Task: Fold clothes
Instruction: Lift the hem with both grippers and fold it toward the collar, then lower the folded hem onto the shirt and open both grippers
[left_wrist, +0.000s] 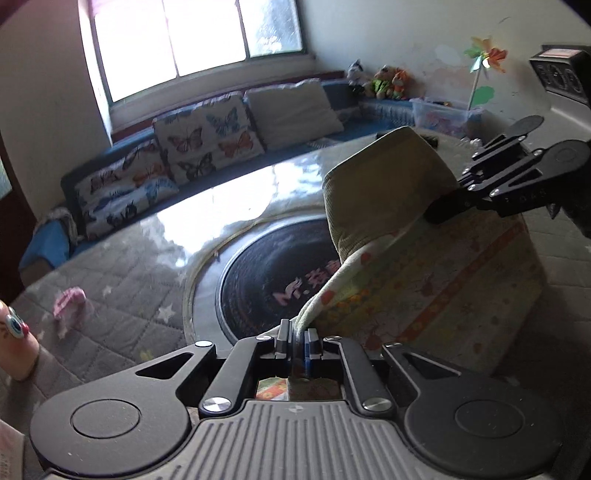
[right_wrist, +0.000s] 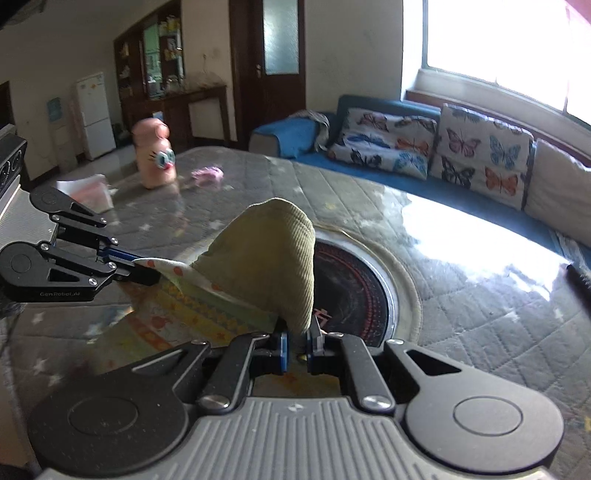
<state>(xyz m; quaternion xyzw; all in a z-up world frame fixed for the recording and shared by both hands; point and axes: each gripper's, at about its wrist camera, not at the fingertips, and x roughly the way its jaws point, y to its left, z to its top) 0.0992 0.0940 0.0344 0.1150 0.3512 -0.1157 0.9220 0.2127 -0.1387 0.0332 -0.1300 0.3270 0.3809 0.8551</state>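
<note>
Pinching garment (left_wrist: 380, 192) edge: left gripper (left_wrist: 295, 341) fingers | right gripper (right_wrist: 298, 345) fingers pinching its other corner, cloth raised between.

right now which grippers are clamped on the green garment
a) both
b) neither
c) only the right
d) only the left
a: the left gripper is pinched on the printed edge of the garment, and the right gripper is shut on its green corduroy side, so the cloth hangs lifted between them above the table.
</note>
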